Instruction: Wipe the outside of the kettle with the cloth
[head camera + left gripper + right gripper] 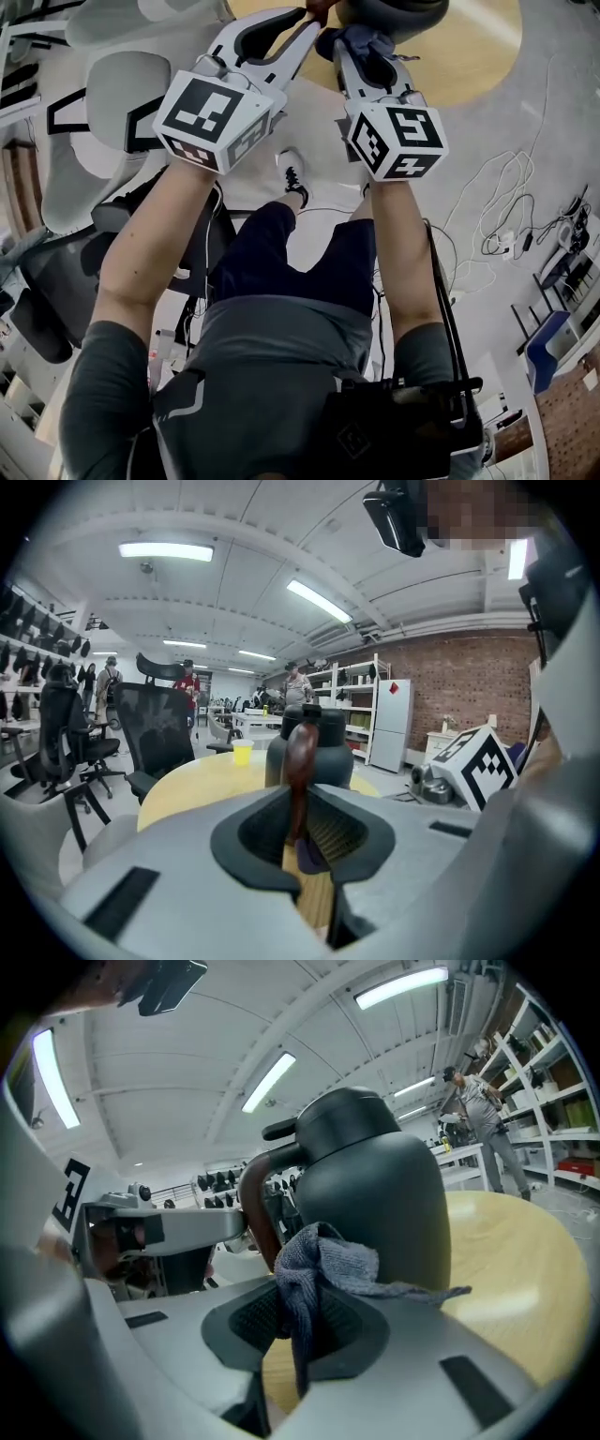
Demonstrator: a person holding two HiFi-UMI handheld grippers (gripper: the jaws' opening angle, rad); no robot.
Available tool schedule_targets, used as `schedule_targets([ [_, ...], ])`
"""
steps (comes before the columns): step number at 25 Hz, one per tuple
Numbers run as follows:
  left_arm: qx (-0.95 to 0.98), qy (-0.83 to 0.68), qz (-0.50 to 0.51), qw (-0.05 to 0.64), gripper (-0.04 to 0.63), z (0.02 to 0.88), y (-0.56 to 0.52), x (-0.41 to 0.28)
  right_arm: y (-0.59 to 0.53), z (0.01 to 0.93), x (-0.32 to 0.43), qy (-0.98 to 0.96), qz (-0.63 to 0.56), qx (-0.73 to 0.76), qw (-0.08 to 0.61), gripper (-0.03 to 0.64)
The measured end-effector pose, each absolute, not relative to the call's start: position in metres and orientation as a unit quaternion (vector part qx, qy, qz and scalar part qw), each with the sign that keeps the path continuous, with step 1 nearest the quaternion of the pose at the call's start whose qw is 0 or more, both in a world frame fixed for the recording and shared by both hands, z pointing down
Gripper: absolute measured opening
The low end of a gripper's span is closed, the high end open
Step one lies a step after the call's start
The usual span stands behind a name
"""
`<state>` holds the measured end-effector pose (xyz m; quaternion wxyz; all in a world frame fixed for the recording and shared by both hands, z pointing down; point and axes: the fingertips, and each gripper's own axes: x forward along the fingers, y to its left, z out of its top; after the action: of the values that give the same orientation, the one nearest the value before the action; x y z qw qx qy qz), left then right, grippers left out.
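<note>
My left gripper [301, 847] is clamped on the kettle's handle [302, 761]. The handle stands upright between its fingers [251, 841] in the middle of the left gripper view. I judge that this grip is there to steady the kettle [375, 1185], so it does not slide or turn when the cloth pushes on it.

My right gripper [302, 1335] is clenched on the cloth [323, 1265]. A bunched fold stands up from the fingers [246, 1321] in the lower centre of the right gripper view, and one corner trails off to the right. The bunch sits just in front of the kettle's lower wall. I cannot tell whether it touches the wall.

The kettle stands on the round table [506, 1269], at the top edge of the head view and centre-right in the right gripper view. Its body is a dark grey, matt, rounded drum with a domed lid, and it looks smooth and hard. The handle is a curved brown bar with a glossy finish, narrow enough to fit inside the ribbed pads. The cloth is blue-grey, soft and looped like terry or microfibre, and limp enough to drape. The table top is pale yellow wood with a faint grain.

I would judge the wiping to be at or near its start.
</note>
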<state>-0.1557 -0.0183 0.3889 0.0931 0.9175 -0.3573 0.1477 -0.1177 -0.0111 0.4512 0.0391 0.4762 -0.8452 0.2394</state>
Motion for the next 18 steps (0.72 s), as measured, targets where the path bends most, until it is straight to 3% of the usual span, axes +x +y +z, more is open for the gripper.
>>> schedule_targets([
  [1,0.92,-0.35,0.152,0.089,0.041,0.39,-0.016,-0.155,-0.013,0.45,-0.123,-0.847,0.238,0.474,0.039,0.075],
  [10,0.914,-0.365,0.164,0.065,0.045,0.385,-0.015,-0.159,0.008,0.438,-0.104,-0.859,0.241,0.451,0.03,0.075],
  [13,0.907,-0.38,0.169,0.055,0.146,0.375,-0.02,-0.155,0.014,0.433,-0.061,-0.853,0.244,0.46,0.03,0.075],
  [18,0.894,-0.408,0.176,0.06,0.15,0.373,-0.026,-0.15,-0.004,0.434,0.001,-0.847,0.239,0.472,0.042,0.075],
])
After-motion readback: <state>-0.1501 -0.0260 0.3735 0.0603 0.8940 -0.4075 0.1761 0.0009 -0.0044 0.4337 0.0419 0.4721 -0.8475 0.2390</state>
